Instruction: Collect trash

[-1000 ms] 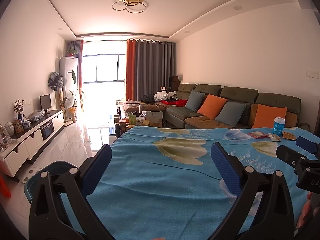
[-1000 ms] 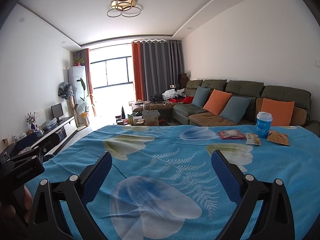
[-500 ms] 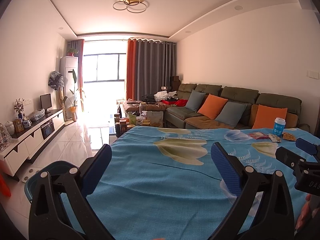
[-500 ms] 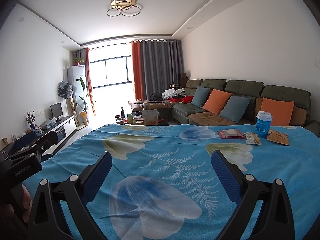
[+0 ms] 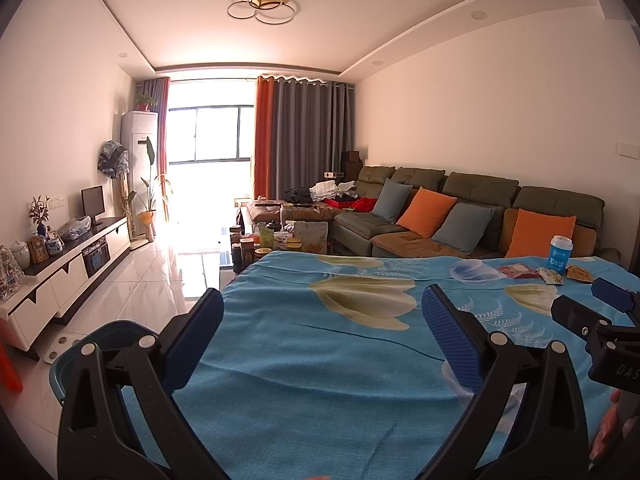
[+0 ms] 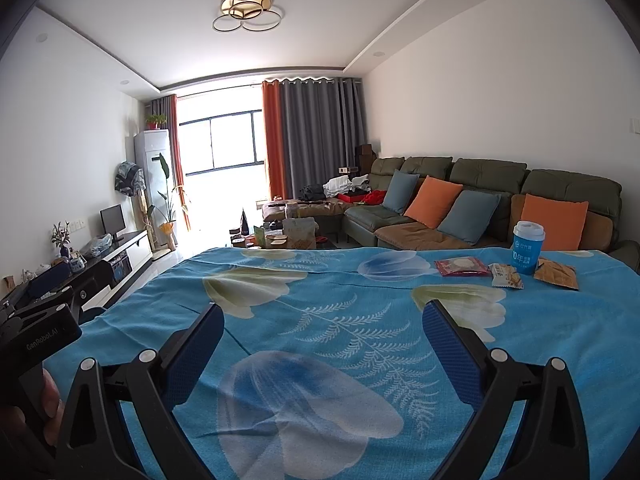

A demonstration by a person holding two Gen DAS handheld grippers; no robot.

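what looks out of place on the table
The litter at the far right: a red wrapper, a small packet and an orange packet lie flat around an upright blue cup. Nothing is spilled.

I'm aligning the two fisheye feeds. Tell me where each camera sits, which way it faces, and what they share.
Left wrist: behind the open left claw, low over the blue floral cloth, facing the window; the right claw shows at right.
Right wrist: behind the open right claw, same heading; the left claw and a thumb show at left.
Shared: blue cup, wrappers, sofa, ceiling lamp.
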